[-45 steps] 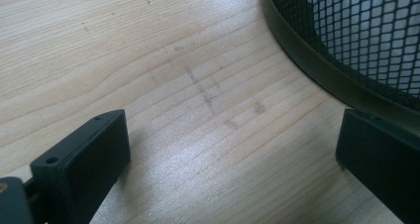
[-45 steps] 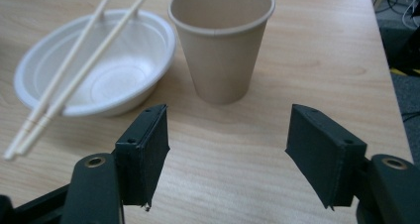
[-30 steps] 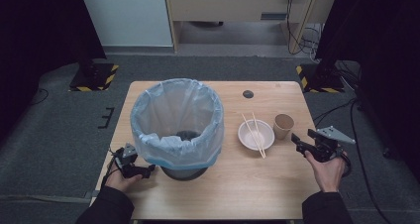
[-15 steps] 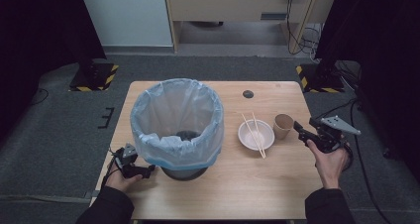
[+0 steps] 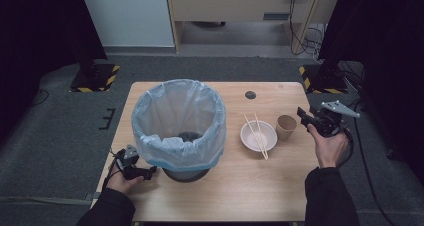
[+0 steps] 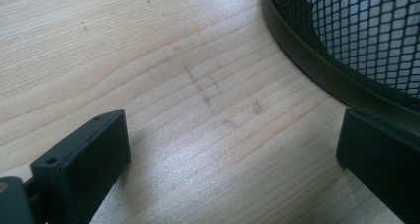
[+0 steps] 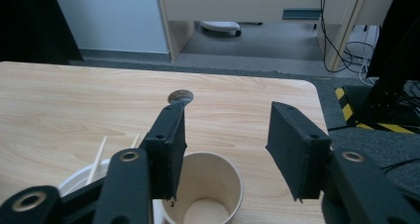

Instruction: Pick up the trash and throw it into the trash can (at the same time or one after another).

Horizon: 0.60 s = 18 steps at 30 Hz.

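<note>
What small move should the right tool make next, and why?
Probably lower the right tool until its jaws stand on either side of the paper cup's wall or rim, then close. Its jaws have just been closing, yet nothing is between them; the empty cup stands upright just below, beside the white bowl with chopsticks.

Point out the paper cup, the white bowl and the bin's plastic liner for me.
paper cup (image 5: 286, 127), high view, on its brown side wall.
white bowl (image 5: 251, 138), high view, on bare inside left of the chopsticks.
plastic liner (image 5: 192, 155), high view, on the fold over the bin's near rim.
</note>
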### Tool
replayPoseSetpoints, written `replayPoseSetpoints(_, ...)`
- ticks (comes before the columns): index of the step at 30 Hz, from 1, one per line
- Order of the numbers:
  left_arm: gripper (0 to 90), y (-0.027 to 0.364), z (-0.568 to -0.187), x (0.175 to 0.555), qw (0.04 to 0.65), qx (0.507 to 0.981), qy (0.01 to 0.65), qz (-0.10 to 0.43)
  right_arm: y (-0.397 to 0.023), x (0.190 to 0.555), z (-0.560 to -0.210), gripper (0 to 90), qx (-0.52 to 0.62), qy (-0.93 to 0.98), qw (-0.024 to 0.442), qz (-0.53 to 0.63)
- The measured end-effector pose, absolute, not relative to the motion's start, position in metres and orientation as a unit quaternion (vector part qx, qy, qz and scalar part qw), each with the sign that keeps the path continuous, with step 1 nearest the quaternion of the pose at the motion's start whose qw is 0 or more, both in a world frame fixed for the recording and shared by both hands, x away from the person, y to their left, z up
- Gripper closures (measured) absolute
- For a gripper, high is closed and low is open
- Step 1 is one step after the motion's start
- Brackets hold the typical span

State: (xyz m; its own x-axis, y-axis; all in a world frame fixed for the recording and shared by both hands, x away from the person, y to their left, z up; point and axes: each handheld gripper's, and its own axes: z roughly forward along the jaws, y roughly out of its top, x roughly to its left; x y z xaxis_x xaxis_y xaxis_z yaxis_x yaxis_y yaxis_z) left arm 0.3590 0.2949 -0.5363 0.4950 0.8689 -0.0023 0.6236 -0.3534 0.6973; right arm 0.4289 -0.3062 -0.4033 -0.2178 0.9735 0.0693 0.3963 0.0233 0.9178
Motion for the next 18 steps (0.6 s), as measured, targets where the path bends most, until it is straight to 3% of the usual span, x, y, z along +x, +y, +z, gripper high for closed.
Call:
replayPoseSetpoints(6,0.0,0.295,-0.536,0.359,0.326,0.801,0.466,0.188,-0.308,0.444,-0.416,54.2,0.549,0.647,0.316,0.425)
replayPoseSetpoints(18,0.0,0.295,-0.536,0.359,0.326,0.801,0.465,0.188,-0.307,0.461,-0.471,51.2,0.576,0.668,0.285,0.376)
